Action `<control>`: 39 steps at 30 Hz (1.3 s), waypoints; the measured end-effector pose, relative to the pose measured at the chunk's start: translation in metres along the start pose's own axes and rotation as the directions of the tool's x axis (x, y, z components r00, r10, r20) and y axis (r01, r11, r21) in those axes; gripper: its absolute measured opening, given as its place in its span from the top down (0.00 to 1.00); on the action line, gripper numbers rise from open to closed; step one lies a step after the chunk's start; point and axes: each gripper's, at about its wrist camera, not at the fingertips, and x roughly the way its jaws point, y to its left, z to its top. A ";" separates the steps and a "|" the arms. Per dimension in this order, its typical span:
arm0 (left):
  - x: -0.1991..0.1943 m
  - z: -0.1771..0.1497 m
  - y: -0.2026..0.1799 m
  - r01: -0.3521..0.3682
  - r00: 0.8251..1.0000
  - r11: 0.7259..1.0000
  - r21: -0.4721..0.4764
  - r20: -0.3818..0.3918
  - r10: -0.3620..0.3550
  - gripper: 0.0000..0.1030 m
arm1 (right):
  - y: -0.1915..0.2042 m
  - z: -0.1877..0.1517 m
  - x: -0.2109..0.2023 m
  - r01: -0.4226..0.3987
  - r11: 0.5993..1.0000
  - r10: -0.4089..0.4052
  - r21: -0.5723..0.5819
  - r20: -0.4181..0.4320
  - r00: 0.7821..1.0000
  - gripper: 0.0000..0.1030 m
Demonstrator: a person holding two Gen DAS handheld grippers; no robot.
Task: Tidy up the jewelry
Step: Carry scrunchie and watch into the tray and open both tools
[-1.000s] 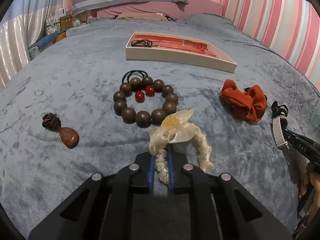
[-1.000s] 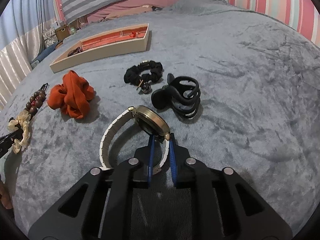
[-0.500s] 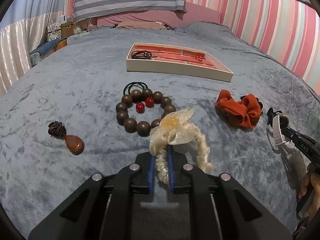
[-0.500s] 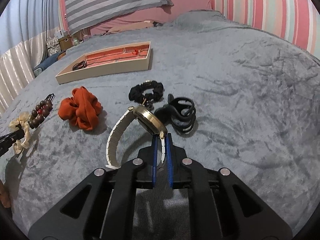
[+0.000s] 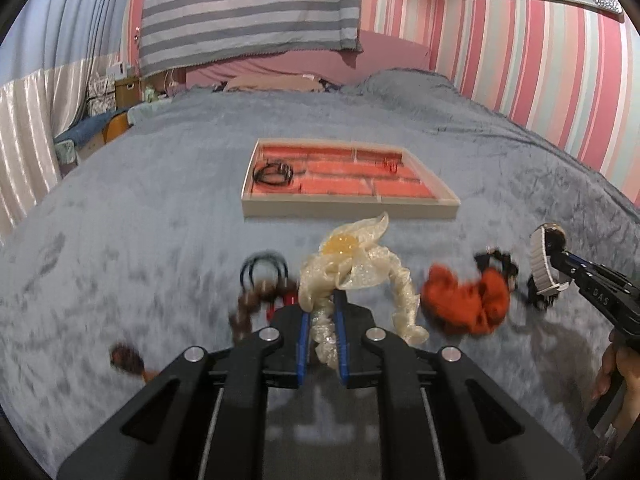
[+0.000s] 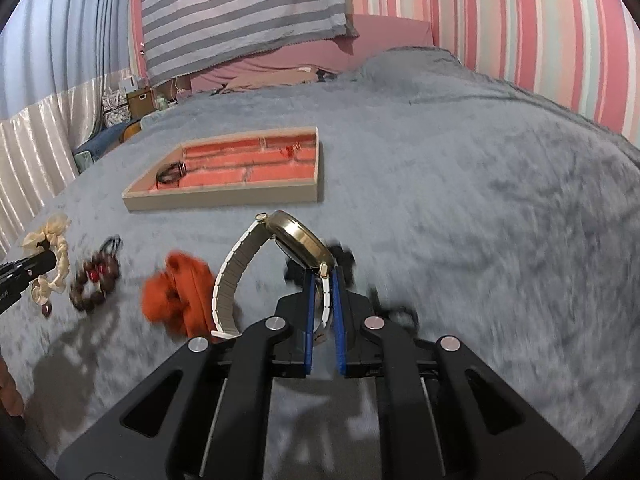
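My left gripper (image 5: 322, 304) is shut on a cream organza scrunchie (image 5: 352, 264) with a yellow centre and holds it above the grey bedspread. My right gripper (image 6: 322, 280) is shut on the white strap of a gold-cased watch (image 6: 298, 236), lifted off the bed; it also shows in the left wrist view (image 5: 544, 260). The beige jewelry tray (image 5: 348, 204) with red compartments lies ahead; it holds a black cord (image 5: 274, 172) and small red earrings (image 5: 388, 165). The tray also shows in the right wrist view (image 6: 224, 200).
On the bedspread lie a brown bead bracelet (image 6: 94, 284) with two red beads, a black hair tie (image 5: 264, 266), an orange scrunchie (image 5: 466, 304), a brown pendant (image 5: 126, 358) and black hair pieces (image 6: 340, 256). Pink striped walls and a striped cloth stand behind.
Both grippers have risen from the bed with their loads and moved toward the tray. The scrunchie and the watch now hang clear of the bedspread.
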 end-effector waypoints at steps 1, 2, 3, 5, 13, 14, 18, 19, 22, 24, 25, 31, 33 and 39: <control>0.003 0.011 0.000 -0.003 1.000 1.000 0.004 0.009 0.003 0.89 | 0.003 0.009 0.003 -0.003 1.000 0.003 -0.002 0.005 1.000 0.91; 0.007 0.019 0.001 -0.006 1.000 1.000 0.008 0.015 0.006 0.89 | 0.006 0.020 0.009 -0.008 1.000 0.008 -0.005 0.009 1.000 0.91; 0.013 0.031 0.002 -0.012 1.000 1.000 0.014 0.022 0.012 0.89 | 0.010 0.031 0.016 -0.012 1.000 0.012 -0.012 0.012 1.000 0.91; 0.024 0.048 0.003 -0.010 1.000 1.000 0.013 0.018 0.010 0.89 | 0.017 0.047 0.027 -0.014 1.000 0.014 -0.020 0.015 1.000 0.91; 0.100 0.122 0.005 -0.036 0.999 0.999 0.027 -0.011 0.037 0.89 | 0.042 0.110 0.096 -0.020 0.999 0.020 -0.046 -0.004 1.000 0.91; 0.111 0.130 0.006 -0.035 0.999 0.999 0.026 -0.018 0.036 0.89 | 0.047 0.117 0.108 -0.020 0.998 0.019 -0.053 -0.007 1.000 0.91; 0.153 0.155 0.009 -0.043 0.998 0.999 0.021 -0.049 0.044 0.89 | 0.054 0.139 0.153 -0.030 0.998 0.028 -0.047 -0.037 0.999 0.91; 0.166 0.161 0.010 -0.051 0.997 0.998 0.023 -0.059 0.052 0.89 | 0.055 0.145 0.168 -0.032 0.999 0.031 -0.038 -0.048 0.998 0.91; 0.202 0.175 0.015 -0.074 0.994 0.997 0.033 -0.084 0.076 0.89 | 0.056 0.156 0.197 -0.035 0.999 0.034 -0.015 -0.067 0.997 0.91; 0.223 0.182 0.022 -0.069 0.992 0.998 0.014 -0.108 0.070 0.89 | 0.056 0.164 0.222 -0.037 0.999 0.038 0.009 -0.087 0.995 0.91; 0.234 0.184 0.025 -0.066 0.991 0.998 0.006 -0.120 0.066 0.89 | 0.055 0.166 0.229 -0.035 0.999 0.036 0.014 -0.093 0.995 0.91; 0.295 0.195 0.039 -0.093 0.976 0.996 0.005 -0.198 0.092 0.89 | 0.063 0.185 0.286 0.009 1.000 -0.013 -0.028 -0.148 0.989 0.91; 0.306 0.196 0.044 -0.096 0.971 0.995 0.005 -0.218 0.094 0.89 | 0.062 0.187 0.299 0.018 0.999 -0.023 -0.033 -0.163 0.986 0.91; 0.340 0.200 0.053 -0.088 0.957 0.996 -0.010 -0.279 0.082 0.89 | 0.060 0.189 0.331 0.041 0.998 -0.049 -0.041 -0.233 0.971 0.91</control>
